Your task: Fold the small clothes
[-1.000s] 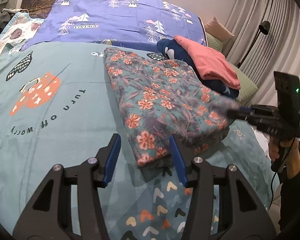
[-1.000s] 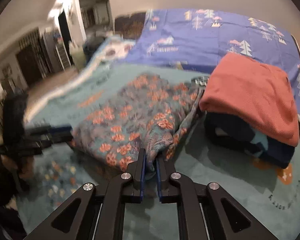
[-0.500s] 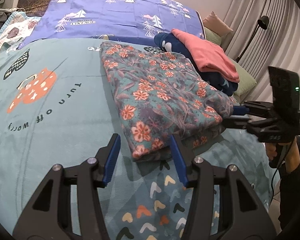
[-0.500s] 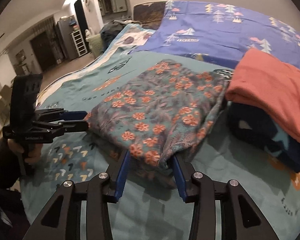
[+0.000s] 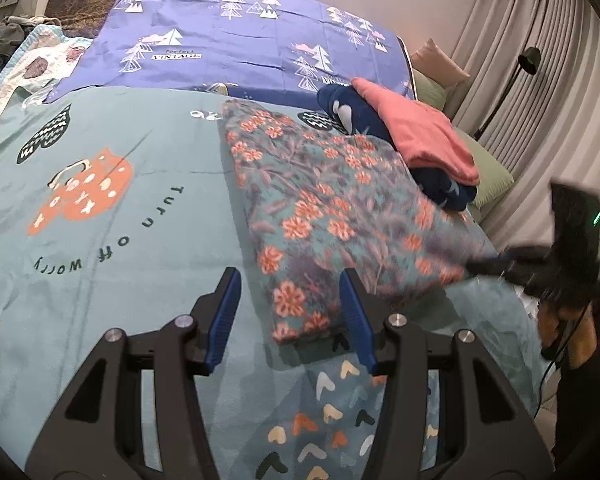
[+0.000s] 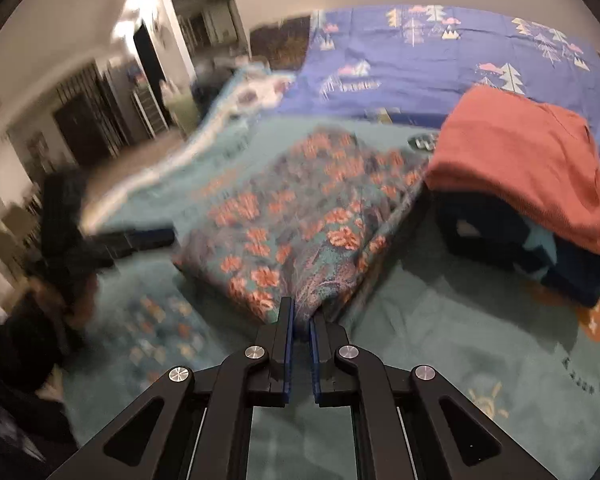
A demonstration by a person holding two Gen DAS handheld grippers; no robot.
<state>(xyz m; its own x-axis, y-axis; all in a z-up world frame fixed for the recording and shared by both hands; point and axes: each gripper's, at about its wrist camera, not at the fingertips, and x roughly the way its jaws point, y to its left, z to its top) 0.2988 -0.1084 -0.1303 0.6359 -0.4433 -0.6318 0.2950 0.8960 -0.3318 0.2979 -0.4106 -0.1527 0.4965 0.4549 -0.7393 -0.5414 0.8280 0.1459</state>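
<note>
My right gripper [image 6: 299, 322] was clamped on the floral garment's [image 5: 332, 216] near-right corner, long axis running toward the bed's [image 5: 148, 184] head, while my left gripper [image 5: 290, 312] gaped at its near-left corner.

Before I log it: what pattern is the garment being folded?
Orange flowers on teal garment; left wrist view.

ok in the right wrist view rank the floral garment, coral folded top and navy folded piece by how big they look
1. floral garment, largest
2. coral folded top
3. navy folded piece, smallest, though partly hidden under the coral top, so its full size is unsure
</note>
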